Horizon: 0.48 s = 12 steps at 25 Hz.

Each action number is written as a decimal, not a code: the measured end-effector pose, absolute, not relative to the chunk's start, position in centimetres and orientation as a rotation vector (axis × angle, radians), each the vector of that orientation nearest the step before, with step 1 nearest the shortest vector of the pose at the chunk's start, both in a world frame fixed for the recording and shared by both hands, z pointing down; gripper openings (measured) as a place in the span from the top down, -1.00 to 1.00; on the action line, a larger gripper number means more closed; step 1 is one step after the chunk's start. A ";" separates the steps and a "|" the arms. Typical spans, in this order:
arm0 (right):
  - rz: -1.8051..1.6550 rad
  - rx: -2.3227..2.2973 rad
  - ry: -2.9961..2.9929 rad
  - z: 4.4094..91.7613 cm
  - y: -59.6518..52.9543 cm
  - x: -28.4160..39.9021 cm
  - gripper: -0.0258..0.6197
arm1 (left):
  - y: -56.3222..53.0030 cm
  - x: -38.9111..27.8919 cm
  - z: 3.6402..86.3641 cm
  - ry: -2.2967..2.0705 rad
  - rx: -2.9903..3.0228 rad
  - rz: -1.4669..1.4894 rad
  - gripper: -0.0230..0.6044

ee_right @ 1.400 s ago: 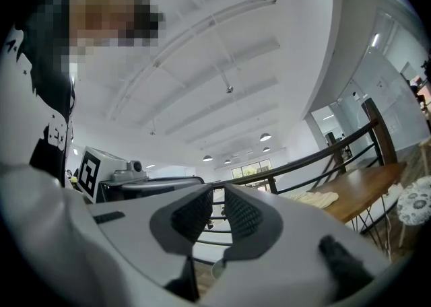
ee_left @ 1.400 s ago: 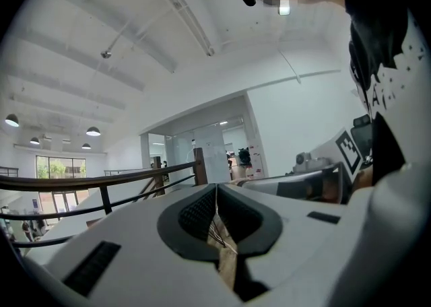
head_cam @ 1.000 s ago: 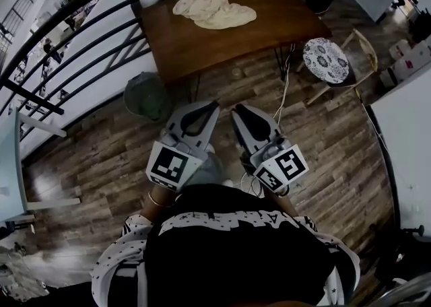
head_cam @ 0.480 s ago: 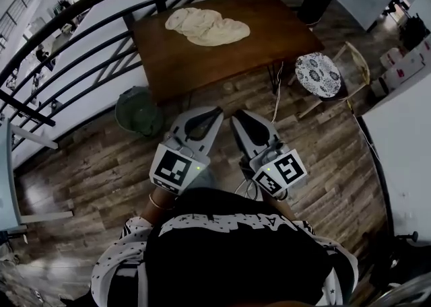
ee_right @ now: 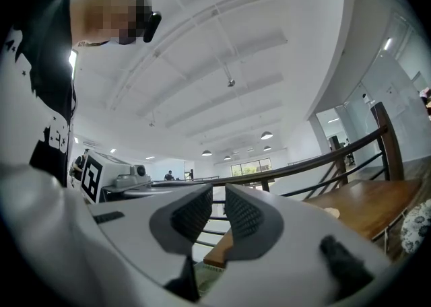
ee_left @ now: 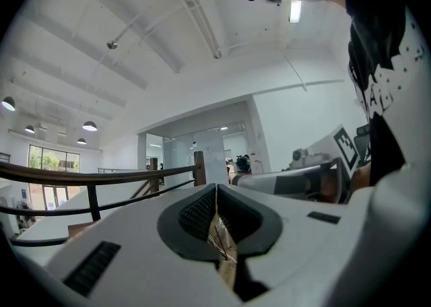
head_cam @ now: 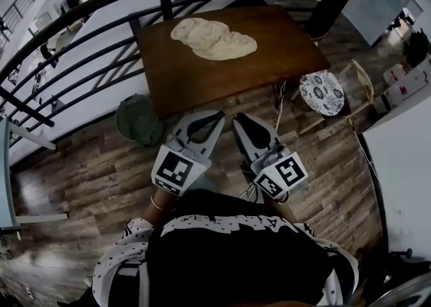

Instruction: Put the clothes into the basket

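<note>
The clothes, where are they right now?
In the head view, the cream clothes lie in a heap on the wooden table, near its far edge by the black railing.

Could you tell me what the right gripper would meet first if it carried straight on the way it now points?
Probably the railing: the right gripper looks level, above the table corner, with rail bars showing past its tips. Depth is unclear.
</note>
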State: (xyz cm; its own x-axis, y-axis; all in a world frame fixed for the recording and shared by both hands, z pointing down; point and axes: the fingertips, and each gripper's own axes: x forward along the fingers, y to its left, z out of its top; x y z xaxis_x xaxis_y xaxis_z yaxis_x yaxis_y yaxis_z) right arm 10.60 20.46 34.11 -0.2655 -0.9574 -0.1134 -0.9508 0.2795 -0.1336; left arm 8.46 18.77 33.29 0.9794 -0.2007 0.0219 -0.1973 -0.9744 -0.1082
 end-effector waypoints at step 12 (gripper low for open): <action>-0.045 -1.819 2.365 33.6 15.2 13.8 0.80 | 12.9 11.1 33.3 0.312 -3.028 -0.031 0.88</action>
